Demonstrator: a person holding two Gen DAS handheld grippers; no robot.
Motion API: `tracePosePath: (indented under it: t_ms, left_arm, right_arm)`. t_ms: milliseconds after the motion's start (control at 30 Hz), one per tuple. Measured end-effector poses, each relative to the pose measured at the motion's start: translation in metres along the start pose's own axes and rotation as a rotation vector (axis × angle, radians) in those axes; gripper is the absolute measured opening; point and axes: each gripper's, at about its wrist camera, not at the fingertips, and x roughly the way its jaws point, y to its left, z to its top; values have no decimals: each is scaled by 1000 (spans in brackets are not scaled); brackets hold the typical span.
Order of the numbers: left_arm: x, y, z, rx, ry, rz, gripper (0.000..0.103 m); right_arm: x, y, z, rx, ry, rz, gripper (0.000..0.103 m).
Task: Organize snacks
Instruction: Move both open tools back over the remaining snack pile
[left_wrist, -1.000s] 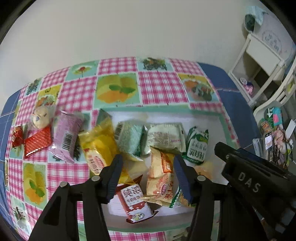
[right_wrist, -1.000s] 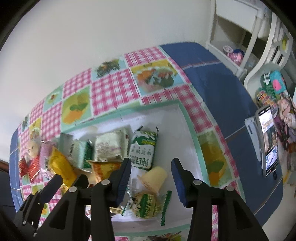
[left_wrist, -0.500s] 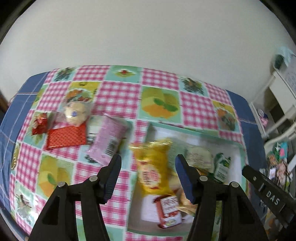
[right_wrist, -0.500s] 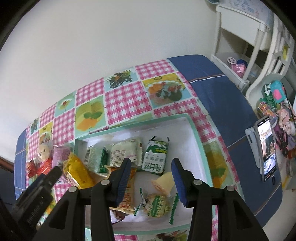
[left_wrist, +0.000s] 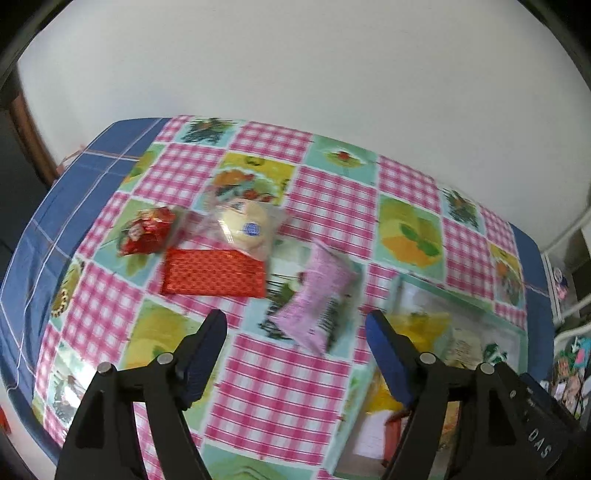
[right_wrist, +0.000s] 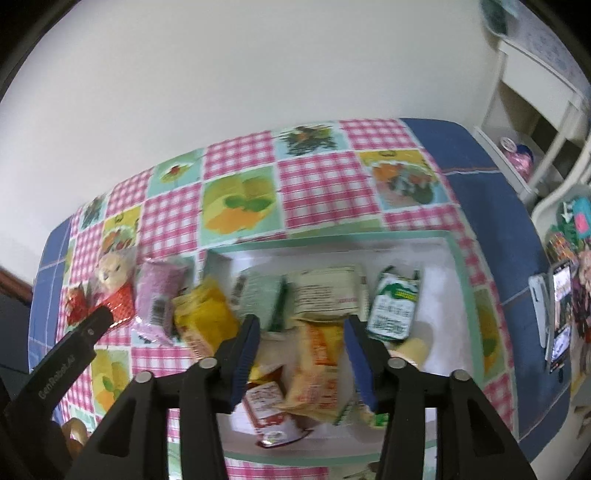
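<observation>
A white tray with a green rim (right_wrist: 458, 258) holds several snack packets, among them a yellow bag (right_wrist: 205, 317), a green-white packet (right_wrist: 393, 306) and an orange packet (right_wrist: 317, 362). Loose on the checked cloth left of it lie a pink packet (left_wrist: 319, 295), a flat red packet (left_wrist: 212, 272), a clear-wrapped round pastry (left_wrist: 247, 227) and a small red sweet (left_wrist: 147, 234). My left gripper (left_wrist: 295, 354) is open and empty above the cloth, just short of the pink packet. My right gripper (right_wrist: 301, 354) is open and empty over the tray.
The table has a pink checked cloth over a blue one (left_wrist: 74, 177) and stands against a white wall. A phone on a stand (right_wrist: 559, 314) sits at the table's right edge. White shelves (right_wrist: 532, 110) stand to the right.
My left gripper has swung left, from over the tray to over the loose snacks on the cloth. My right gripper has shifted left over the tray. Both stay open.
</observation>
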Motion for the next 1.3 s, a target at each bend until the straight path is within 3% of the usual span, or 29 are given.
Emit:
tracePosePath:
  t_ms: [133,367,467,900,1067,1167,1300]
  left_arm:
    - [0,22,5,-34,-3,47,89]
    - [0,60,12,-76,-16,129,90]
    - [-1,73,14,-81,-23,153,99]
    - [-8,130,26,-138,-44,208,100]
    - [-8,147,31,-159,-52,210,100]
    - [-6,156,34,-168,-55,207,100]
    - [0,160,38,-172,-61,192,100]
  right_arm:
    - [4,24,-2,-40,6,4,65]
    - [10,70,-11,-116,13,17,80]
    - [13,92,-16,-154,18,27,82]
    - [25,167,-34,-276,36,84,91]
    - [35,183,-38,-291,55,108,92]
    - [42,191,-40,-298,67,107,103]
    - [50,195,-39,-292,70,117,103]
